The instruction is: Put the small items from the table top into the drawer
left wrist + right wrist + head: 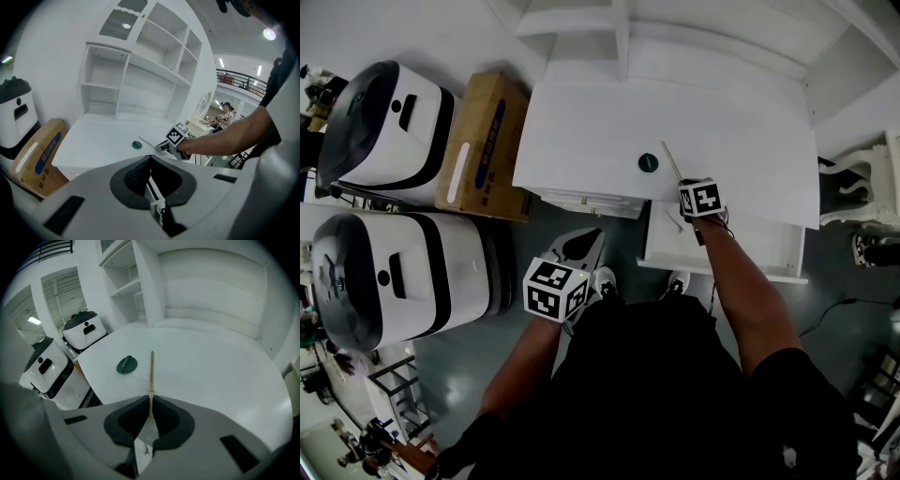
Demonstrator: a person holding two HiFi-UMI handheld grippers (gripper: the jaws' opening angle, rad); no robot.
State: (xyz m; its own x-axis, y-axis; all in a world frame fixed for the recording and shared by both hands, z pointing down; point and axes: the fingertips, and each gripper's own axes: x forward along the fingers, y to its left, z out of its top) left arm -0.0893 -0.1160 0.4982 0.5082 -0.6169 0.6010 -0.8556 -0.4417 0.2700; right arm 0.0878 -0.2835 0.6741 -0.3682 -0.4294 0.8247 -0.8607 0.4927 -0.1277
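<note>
A thin pale wooden stick [151, 376] lies along the white desk top [675, 112], its near end between the jaws of my right gripper [150, 414], which is shut on it. In the head view that gripper [683, 181] sits at the desk's front edge, just above the open white drawer [741, 246]. A small dark green round disc [648, 162] lies flat on the desk just left of the stick [672, 161]. My left gripper [585, 236] hangs lower, in front of the desk and away from it, with its pads together and nothing between them.
A cardboard box [483, 145] stands against the desk's left side. Beside it are two white-and-black machines [384, 131] [394, 272]. White shelves [140, 70] rise at the back of the desk. A white chair [872, 187] stands at the right.
</note>
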